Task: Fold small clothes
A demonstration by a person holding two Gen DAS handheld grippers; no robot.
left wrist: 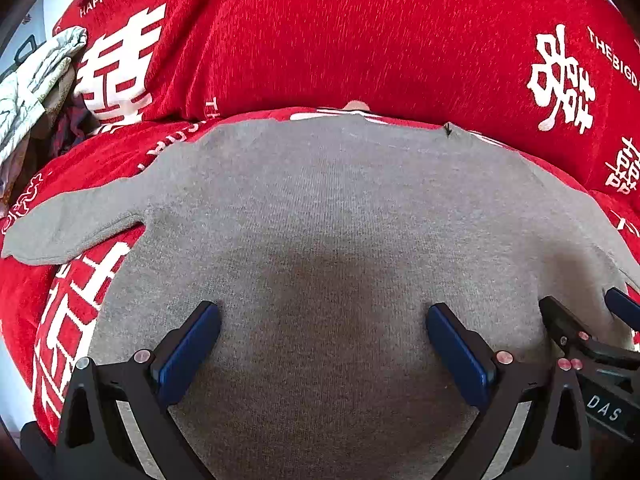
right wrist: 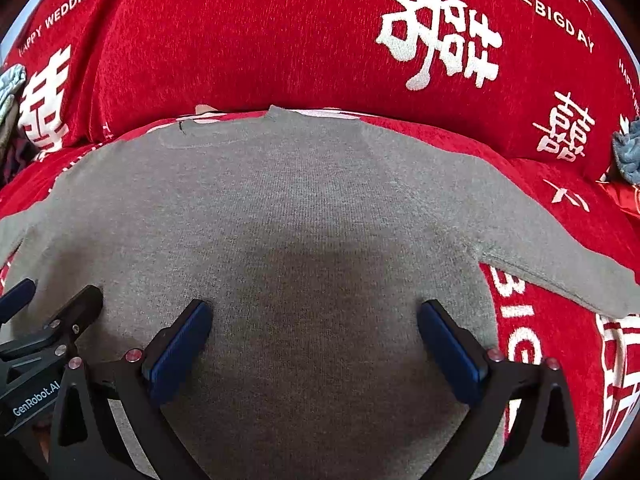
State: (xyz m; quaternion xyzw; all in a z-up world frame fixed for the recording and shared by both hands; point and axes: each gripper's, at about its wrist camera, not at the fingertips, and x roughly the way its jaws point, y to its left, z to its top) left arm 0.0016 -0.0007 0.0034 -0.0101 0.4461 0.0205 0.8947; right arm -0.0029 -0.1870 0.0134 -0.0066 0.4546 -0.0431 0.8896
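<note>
Left hand-held gripper [left wrist: 322, 312]: fingers spread wide, released, poised low over the sweater's near-left body.
Right hand-held gripper [right wrist: 314, 308]: likewise released, just beside the left one, pointing the same way over the near-right body.
Grey knit sweater [left wrist: 320, 200]: spread flat on the red blanket [left wrist: 340, 40], neckline at the far side, sleeves angled outward toward the near corners.
Pale crumpled clothes [left wrist: 36, 80]: far-left edge of the blanket.

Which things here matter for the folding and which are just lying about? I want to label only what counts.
For the job:
- grey sweater, spread flat
- left gripper, open
- right gripper, open

Lying about:
- red cover underneath
- pale clothes pile
- blue-grey cloth
</note>
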